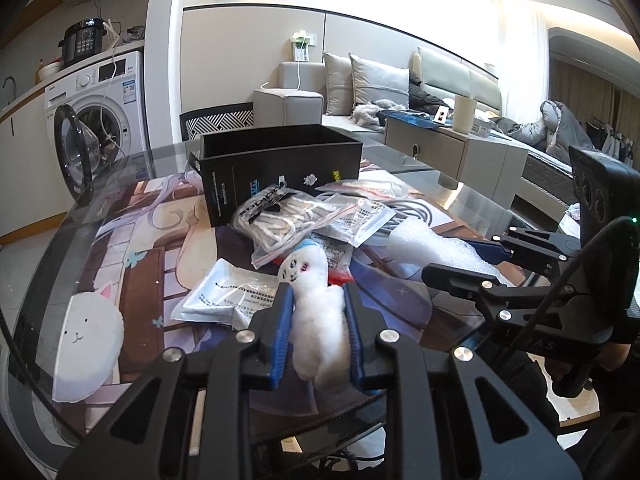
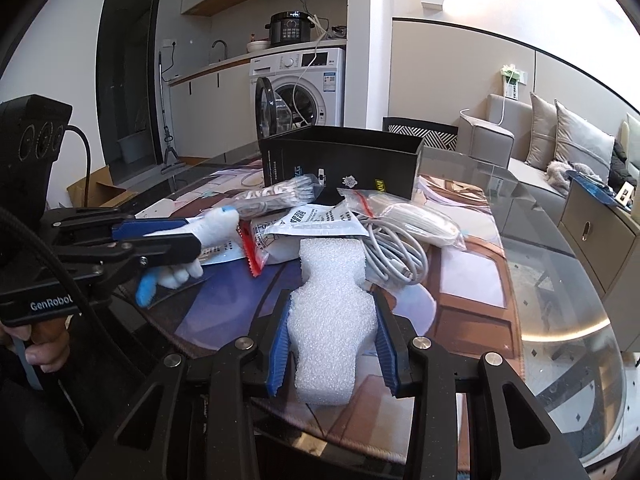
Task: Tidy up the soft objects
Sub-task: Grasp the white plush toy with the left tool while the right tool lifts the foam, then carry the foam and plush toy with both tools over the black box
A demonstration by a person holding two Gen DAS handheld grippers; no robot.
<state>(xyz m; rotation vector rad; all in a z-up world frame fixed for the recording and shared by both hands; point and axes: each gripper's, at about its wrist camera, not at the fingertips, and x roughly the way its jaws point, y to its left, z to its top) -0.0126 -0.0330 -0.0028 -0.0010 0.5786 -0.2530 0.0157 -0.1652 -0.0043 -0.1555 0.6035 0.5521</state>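
My left gripper [image 1: 318,300] is shut on a white plush toy [image 1: 316,308] with a face and a blue cap, held just above the table; it also shows in the right wrist view [image 2: 208,228]. My right gripper [image 2: 332,308] is shut on a white foam block [image 2: 330,320], its blue pads pressing both sides; the block also shows in the left wrist view [image 1: 436,248]. An open black box [image 1: 280,164] stands at the far side of the pile, also in the right wrist view [image 2: 344,160].
Zip bags of white cords [image 1: 280,220], flat plastic packets [image 1: 228,296] and a coiled grey cable [image 2: 396,256] lie heaped on the glass table [image 2: 560,280] over a printed mat. A sofa [image 1: 360,92] and washing machine [image 1: 100,112] stand beyond.
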